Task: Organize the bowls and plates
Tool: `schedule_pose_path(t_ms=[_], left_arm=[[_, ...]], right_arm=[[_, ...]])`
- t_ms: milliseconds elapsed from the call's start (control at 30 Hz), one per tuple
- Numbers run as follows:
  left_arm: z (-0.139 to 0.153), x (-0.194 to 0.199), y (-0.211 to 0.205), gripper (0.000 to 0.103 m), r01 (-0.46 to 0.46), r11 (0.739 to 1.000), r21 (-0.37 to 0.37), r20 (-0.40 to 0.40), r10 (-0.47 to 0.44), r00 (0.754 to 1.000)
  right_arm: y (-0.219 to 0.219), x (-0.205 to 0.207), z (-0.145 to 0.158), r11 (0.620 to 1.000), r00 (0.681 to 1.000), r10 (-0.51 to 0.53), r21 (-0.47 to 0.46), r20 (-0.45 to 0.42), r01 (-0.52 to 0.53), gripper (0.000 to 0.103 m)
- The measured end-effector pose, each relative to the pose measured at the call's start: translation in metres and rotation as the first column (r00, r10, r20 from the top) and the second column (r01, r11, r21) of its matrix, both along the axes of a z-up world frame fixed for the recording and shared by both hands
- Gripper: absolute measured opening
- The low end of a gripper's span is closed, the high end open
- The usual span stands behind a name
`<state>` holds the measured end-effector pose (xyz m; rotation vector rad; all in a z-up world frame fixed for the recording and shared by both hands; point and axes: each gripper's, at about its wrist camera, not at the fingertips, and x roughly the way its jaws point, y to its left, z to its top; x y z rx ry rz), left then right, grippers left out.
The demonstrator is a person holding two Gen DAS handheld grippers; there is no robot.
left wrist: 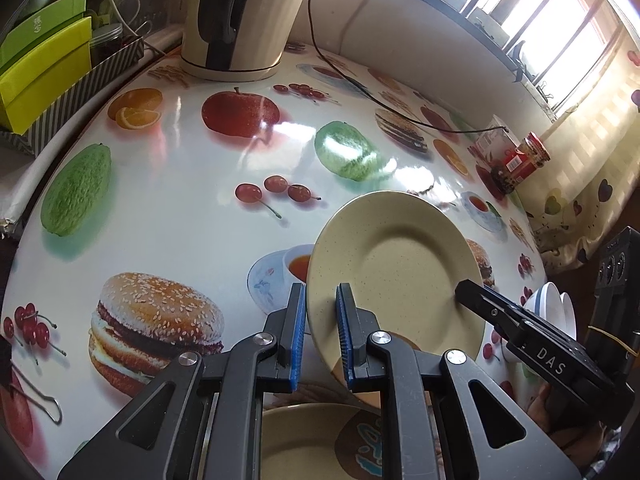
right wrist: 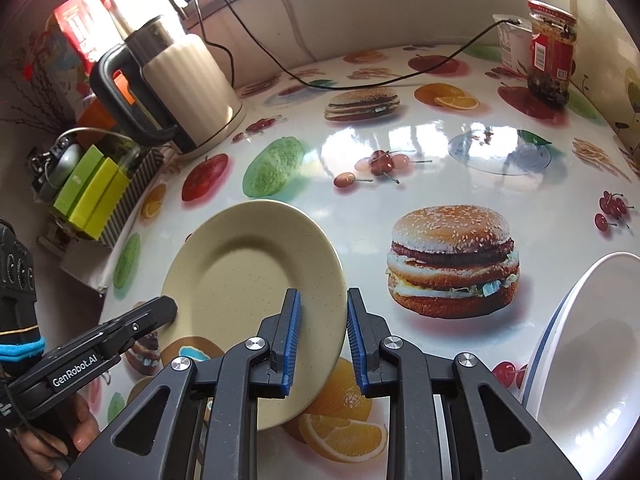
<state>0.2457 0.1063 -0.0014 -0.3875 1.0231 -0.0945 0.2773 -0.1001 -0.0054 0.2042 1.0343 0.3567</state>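
A beige speckled plate (left wrist: pixel 400 272) is held in the air above the table, tilted. My left gripper (left wrist: pixel 320 332) has its blue-padded jaws around the plate's left rim. My right gripper (right wrist: pixel 322 332) has its jaws around the opposite rim of the same plate (right wrist: pixel 248 276). Each gripper shows in the other's view: the right one (left wrist: pixel 520 320), the left one (right wrist: pixel 132 324). A second beige plate (left wrist: pixel 304 440) lies below my left gripper. White bowls with blue rims (right wrist: pixel 588 360) stand at the right; they also show in the left wrist view (left wrist: pixel 552 308).
The table wears a glossy fruit-and-burger cloth (right wrist: pixel 440 152). A cream electric kettle (right wrist: pixel 176 84) with a black cord stands at the back. A striped box of green cartons (right wrist: pixel 100 192) is at the left. A sauce jar (right wrist: pixel 552 52) and a cup stand at the far right.
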Motion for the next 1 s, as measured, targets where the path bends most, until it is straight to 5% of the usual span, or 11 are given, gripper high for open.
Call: schedule_pose_path(t_ms=[1000], left_arm=[[0.014, -0.057, 0.017, 0.016, -0.047, 0.999, -0.022, 0.030, 0.047, 0.998]], right_arm=[[0.010, -0.048, 0.023, 0.997, 0.998, 0.058, 0.042, 0.032, -0.060, 0.022]])
